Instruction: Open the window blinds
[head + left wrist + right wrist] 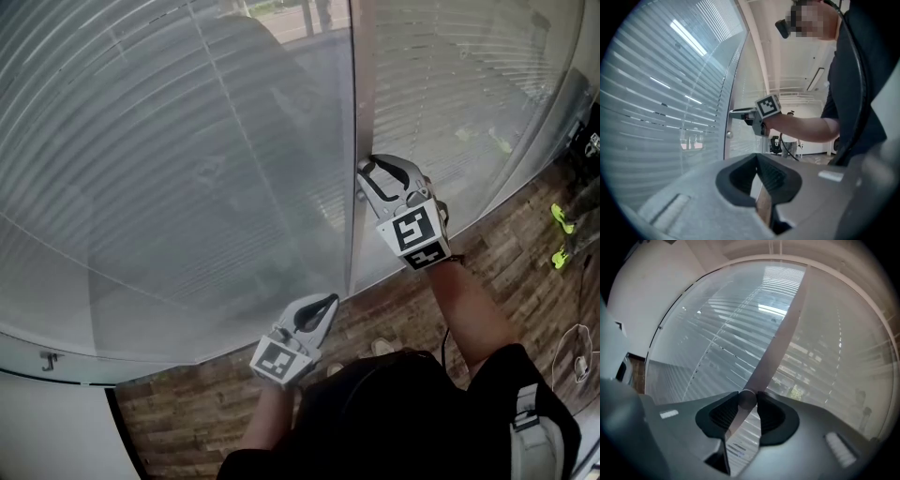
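Fingers (771, 416) of the right gripper (365, 178) pinch a small knob (747, 399), hard to make out from above, on the window frame (354, 94), while the left gripper (330, 301) is closed and empty.

From my feed: left gripper (323, 302) and right gripper (367, 167) are both light grey moulded shells with black ribbed pads (724, 414) inside the jaws. Each carries a white marker cube (412, 234) with black square codes. Wearer's in a black top (394, 412), short sleeves. A thin black cable (783, 143) runs from the right gripper's rear toward the top. There's a grey strap (530, 441) with a buckle on the top's right shoulder.
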`<control>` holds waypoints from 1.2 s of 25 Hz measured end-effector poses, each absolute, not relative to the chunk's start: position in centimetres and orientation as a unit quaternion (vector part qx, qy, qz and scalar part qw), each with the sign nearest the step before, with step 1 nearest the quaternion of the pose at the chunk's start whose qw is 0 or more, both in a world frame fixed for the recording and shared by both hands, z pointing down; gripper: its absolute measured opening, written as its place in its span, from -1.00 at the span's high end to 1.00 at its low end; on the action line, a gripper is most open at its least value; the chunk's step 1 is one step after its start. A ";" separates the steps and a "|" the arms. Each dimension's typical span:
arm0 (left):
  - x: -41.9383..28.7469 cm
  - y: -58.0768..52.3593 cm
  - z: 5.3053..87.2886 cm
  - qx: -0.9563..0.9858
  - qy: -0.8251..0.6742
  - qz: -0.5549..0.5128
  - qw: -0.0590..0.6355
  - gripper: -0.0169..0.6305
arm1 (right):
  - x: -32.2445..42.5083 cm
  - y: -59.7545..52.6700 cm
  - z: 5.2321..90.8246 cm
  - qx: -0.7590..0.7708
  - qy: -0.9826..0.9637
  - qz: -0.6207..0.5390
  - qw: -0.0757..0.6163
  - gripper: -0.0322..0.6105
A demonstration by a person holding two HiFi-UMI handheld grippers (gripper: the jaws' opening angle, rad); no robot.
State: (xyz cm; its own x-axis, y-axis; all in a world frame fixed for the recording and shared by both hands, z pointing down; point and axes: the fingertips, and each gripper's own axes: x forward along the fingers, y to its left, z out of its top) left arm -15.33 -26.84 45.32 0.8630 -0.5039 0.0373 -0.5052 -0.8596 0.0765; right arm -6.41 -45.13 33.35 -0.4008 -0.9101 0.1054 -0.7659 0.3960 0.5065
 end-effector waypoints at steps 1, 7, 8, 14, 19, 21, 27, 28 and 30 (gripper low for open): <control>-15.3 -26.8 45.4 0.964 -0.261 0.008 0.042 0.93 | -6.4 -45.3 33.4 0.518 -0.820 -0.177 0.168 0.49; -15.5 -26.6 45.4 0.964 -0.261 0.009 0.043 0.93 | -6.0 -45.3 33.4 0.530 -0.836 -0.101 0.104 0.49; -15.5 -26.6 45.4 0.964 -0.261 0.010 0.043 0.93 | -5.9 -45.4 33.6 0.532 -0.836 -0.091 0.096 0.49; -16.1 -26.4 45.6 0.964 -0.262 0.014 0.043 0.93 | -5.4 -45.6 33.9 0.538 -0.842 -0.029 0.039 0.49; -16.4 -26.0 45.8 0.964 -0.262 0.015 0.043 0.93 | -5.2 -45.4 33.8 0.538 -0.843 0.023 -0.010 0.49; -16.5 -25.9 46.2 0.964 -0.261 0.015 0.041 0.93 | -5.2 -45.4 33.9 0.536 -0.843 0.043 -0.030 0.49; -17.1 -26.1 45.6 0.964 -0.262 0.020 0.042 0.93 | -5.1 -45.8 33.5 0.538 -0.838 0.068 -0.055 0.50; -17.2 -26.1 45.5 0.964 -0.262 0.020 0.041 0.93 | -5.2 -45.8 33.5 0.539 -0.838 0.067 -0.055 0.50; -17.2 -26.0 45.5 0.964 -0.263 0.020 0.039 0.93 | -5.2 -45.8 33.5 0.540 -0.837 0.066 -0.054 0.50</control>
State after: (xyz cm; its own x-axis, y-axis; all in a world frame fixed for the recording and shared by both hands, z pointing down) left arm -17.16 -26.03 45.52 0.8608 -0.5056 0.0587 -0.5087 -0.8584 0.0656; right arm -5.19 -45.75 33.54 -0.4105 -0.9117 -0.0194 -0.8973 0.4076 -0.1692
